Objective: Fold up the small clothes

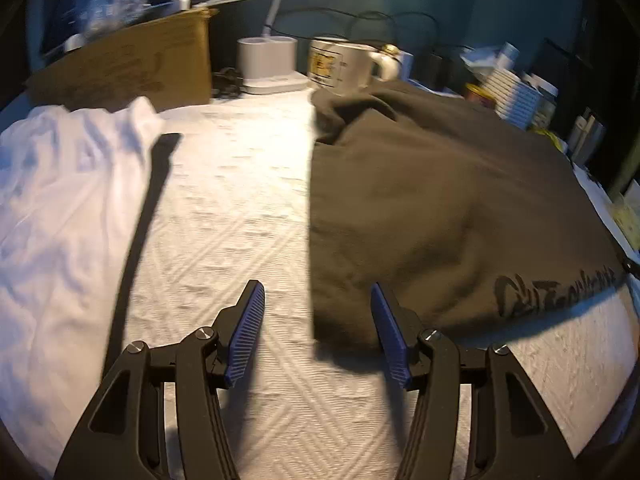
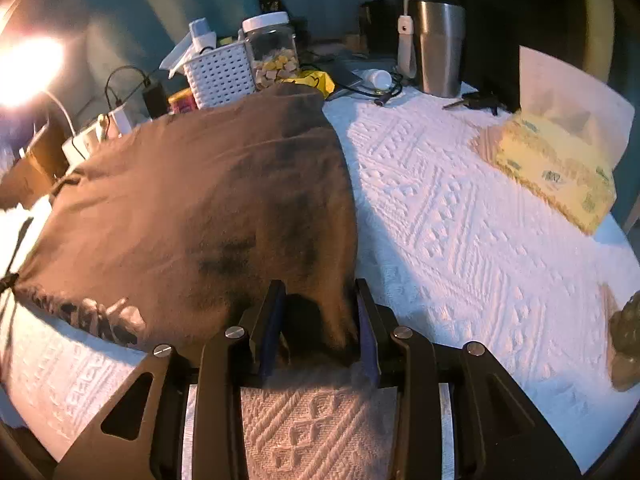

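A dark brown shirt (image 1: 440, 200) with black lettering lies spread on the white textured cloth (image 1: 240, 208). It also shows in the right wrist view (image 2: 192, 208). My left gripper (image 1: 318, 296) is open and empty, its right finger at the shirt's near left edge. My right gripper (image 2: 320, 300) is open, its fingers straddling the shirt's near right corner. A white garment (image 1: 68, 200) lies crumpled at the left.
A cardboard box (image 1: 132, 68), a lamp base (image 1: 268, 64) and a mug (image 1: 344, 64) stand at the back. A white basket (image 2: 220, 72), a jar (image 2: 272, 48), a steel tumbler (image 2: 436, 48) and a yellow tissue pack (image 2: 552, 168) ring the cloth.
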The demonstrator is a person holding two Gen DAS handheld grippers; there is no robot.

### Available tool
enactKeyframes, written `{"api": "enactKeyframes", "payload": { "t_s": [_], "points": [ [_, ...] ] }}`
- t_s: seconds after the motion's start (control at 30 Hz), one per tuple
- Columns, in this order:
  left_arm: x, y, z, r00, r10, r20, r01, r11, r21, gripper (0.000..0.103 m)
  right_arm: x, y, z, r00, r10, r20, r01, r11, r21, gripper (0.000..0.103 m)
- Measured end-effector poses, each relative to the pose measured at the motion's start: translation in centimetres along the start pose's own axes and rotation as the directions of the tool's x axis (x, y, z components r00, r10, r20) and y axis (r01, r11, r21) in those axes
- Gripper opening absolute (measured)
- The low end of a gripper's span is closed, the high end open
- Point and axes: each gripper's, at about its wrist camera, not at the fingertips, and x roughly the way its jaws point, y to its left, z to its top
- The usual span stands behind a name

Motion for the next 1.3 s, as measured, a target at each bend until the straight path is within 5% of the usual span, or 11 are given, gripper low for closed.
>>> {"api": "enactKeyframes", "payload": {
  "t_s": [0.07, 0.13, 0.23, 0.7, 1.3],
  "points": [
    [0.1, -0.6, 0.1, 1.000, 0.000, -0.002, 0.000, 1.000, 0.025, 0.043, 0.1, 0.2, -0.1, 0.999, 0.035, -0.004, -0.035, 0.999, -0.011, 0.014],
    [0.0, -1.2, 0.1, 0.999, -0.047, -0.008, 0.047, 0.998, 0.049, 0.016, 0.0, 0.6, -0.2, 1.000, 0.023, 0.000, -0.023, 0.999, -0.026, 0.012],
    [-0.5, -2.4, -0.1, 1.000, -0.028, 0.000, 0.028, 0.995, 0.099, 0.006, -0.3, 0.4, -0.3, 1.000, 0.028, 0.003, -0.028, 0.999, -0.018, 0.010],
    [-5.3, -2.3, -1.3, 0.998, -0.065, 0.014, 0.064, 0.995, 0.073, 0.004, -4.6, -0.3, -1.3, 0.999, 0.005, 0.036, -0.003, 0.999, -0.038, 0.009],
    [-7.7, -4.7, -5.9, 0.997, -0.057, -0.052, 0.064, 0.988, 0.143, 0.004, -7.9, -2.0, -7.3, 0.999, -0.030, 0.035, 0.027, 0.998, 0.060, 0.009]
  ]
}}
